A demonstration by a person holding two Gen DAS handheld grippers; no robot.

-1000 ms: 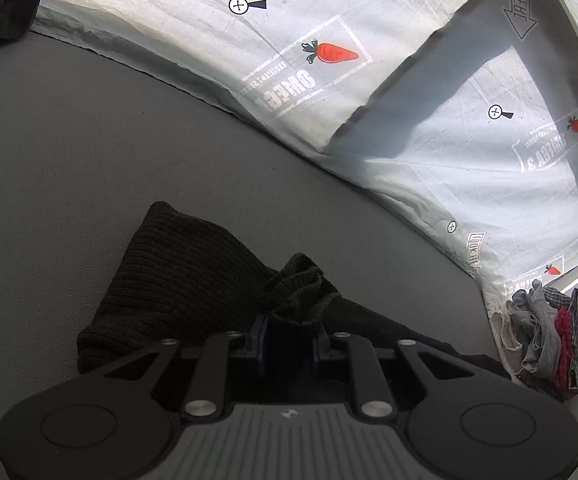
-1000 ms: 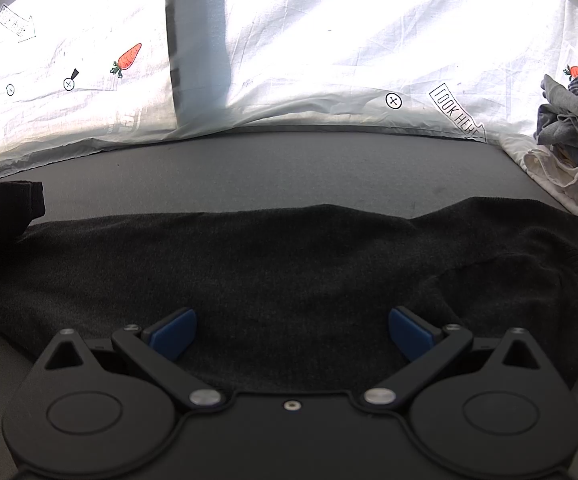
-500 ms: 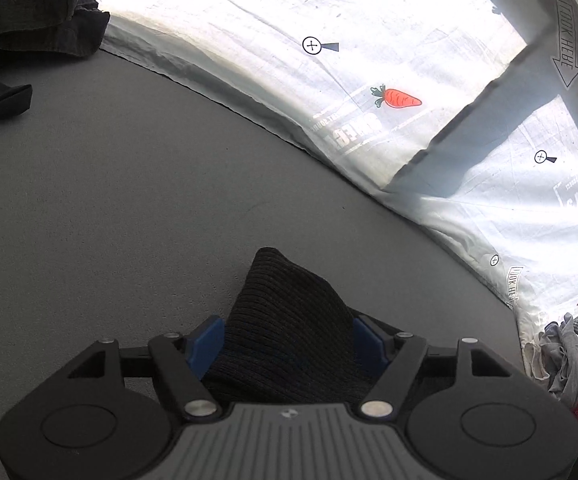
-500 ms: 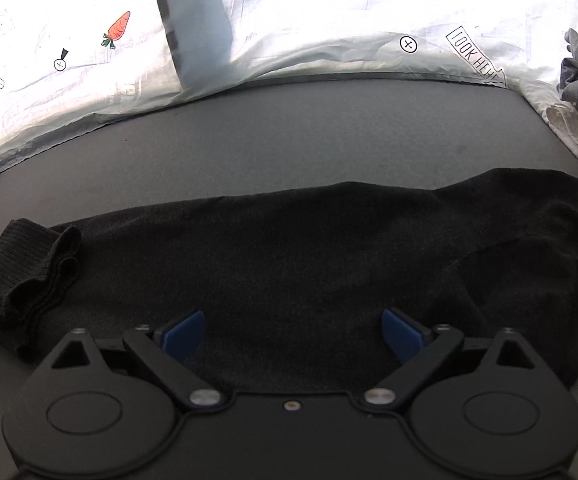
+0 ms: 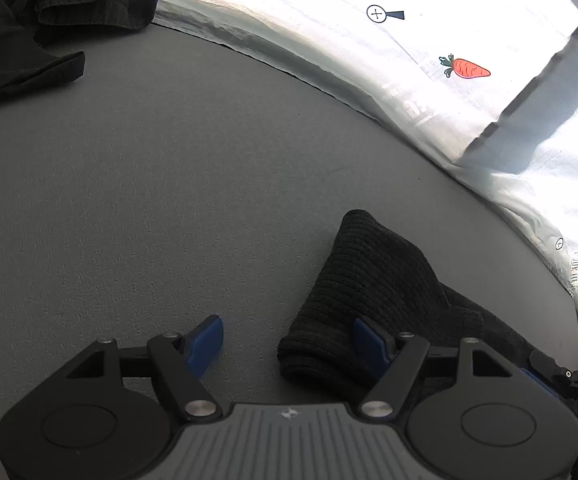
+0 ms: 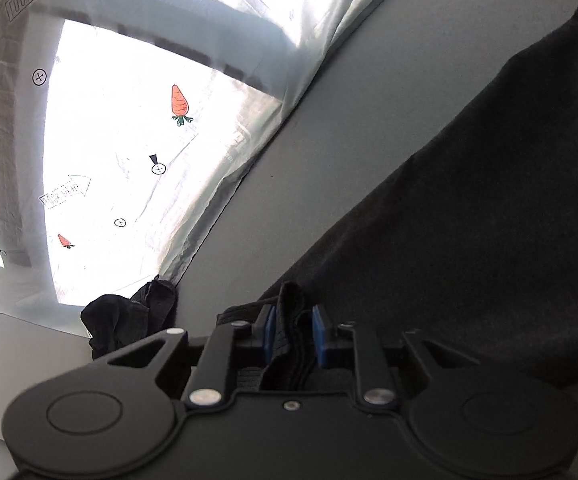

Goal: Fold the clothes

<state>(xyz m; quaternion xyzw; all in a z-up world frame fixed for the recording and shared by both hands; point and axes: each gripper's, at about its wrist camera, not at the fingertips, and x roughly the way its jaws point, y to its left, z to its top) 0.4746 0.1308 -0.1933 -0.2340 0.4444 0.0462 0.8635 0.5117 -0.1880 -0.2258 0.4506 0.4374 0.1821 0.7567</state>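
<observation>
Grey tabletop (image 5: pixel 169 184) lies under the black sweater (image 6: pixel 489 208), whose ribbed cuff (image 5: pixel 373 280) rests beside my spread, empty left gripper (image 5: pixel 285 342), while my right gripper (image 6: pixel 293 330) is closing on a bunched fold.

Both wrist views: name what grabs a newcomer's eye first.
The bright white sheet with orange carrots, behind the grey table. The dark knit sweater spreads across the right view, a fold between the closing right gripper. The left gripper stands open beside its ribbed cuff.
</observation>
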